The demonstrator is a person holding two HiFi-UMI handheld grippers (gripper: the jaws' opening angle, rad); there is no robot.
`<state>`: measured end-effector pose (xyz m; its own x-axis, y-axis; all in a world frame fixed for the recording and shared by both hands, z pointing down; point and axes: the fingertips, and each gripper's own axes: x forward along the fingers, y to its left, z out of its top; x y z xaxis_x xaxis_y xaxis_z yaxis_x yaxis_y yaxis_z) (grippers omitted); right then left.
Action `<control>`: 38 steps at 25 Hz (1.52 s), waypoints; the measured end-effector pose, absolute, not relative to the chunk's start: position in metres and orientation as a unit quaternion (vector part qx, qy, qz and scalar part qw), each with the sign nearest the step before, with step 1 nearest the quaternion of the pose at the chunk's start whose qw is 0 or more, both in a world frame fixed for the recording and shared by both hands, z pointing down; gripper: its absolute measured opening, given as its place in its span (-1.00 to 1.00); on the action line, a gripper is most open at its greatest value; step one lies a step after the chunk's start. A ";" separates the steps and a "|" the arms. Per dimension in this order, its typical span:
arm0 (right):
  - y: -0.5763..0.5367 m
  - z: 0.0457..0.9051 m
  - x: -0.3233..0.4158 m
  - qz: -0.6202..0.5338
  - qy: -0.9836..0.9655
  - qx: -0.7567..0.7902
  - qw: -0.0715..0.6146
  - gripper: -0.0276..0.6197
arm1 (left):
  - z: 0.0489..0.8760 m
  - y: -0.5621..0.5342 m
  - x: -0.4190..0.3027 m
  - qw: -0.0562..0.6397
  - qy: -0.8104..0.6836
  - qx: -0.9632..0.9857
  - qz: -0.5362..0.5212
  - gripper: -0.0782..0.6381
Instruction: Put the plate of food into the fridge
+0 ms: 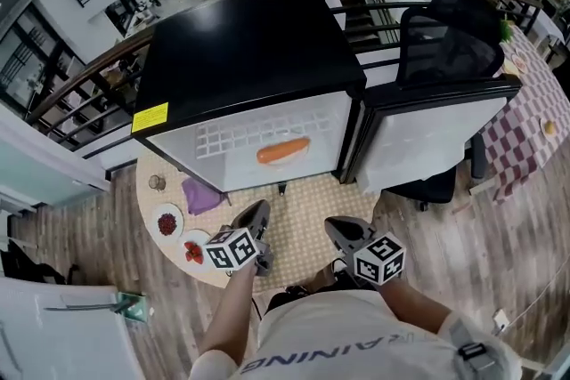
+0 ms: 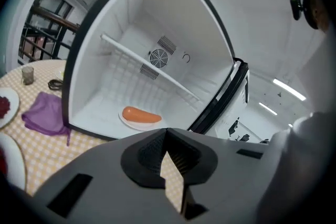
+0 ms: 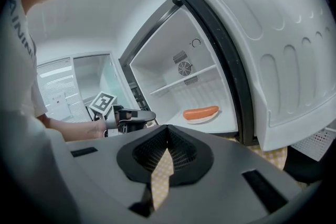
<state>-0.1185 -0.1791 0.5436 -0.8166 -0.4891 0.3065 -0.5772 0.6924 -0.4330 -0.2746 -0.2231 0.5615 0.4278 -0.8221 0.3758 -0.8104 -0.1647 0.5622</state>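
Observation:
A white plate with an orange sausage (image 1: 283,150) lies on the floor of the open fridge (image 1: 240,49). It shows in the left gripper view (image 2: 140,115) and in the right gripper view (image 3: 200,113) too. My left gripper (image 1: 258,211) hovers over the round table in front of the fridge, shut and empty (image 2: 167,134). To its right my right gripper (image 1: 335,227) is also shut with nothing in it (image 3: 168,131), and its camera sees the left gripper (image 3: 128,115) beside it. Both point toward the fridge opening.
The fridge door (image 1: 436,138) stands open to the right. On the round checkered table (image 1: 303,209) lie a purple cloth (image 1: 201,194), two small plates of red food (image 1: 167,221) and a small glass (image 1: 157,182). A black chair (image 1: 445,40) is behind the door.

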 end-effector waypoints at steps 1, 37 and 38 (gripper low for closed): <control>-0.180 0.541 -0.122 0.260 -0.918 0.286 0.084 -0.84 | 0.555 -0.215 -0.279 0.346 -0.542 0.766 -0.001 -0.76; -0.177 0.518 -0.178 0.213 -0.949 0.213 0.095 -0.85 | 0.478 -0.118 -0.324 0.220 -0.626 0.746 -0.047 -0.76; -0.177 0.519 -0.177 0.213 -0.949 0.214 0.095 -0.85 | 0.478 -0.119 -0.323 0.220 -0.626 0.747 -0.047 -0.76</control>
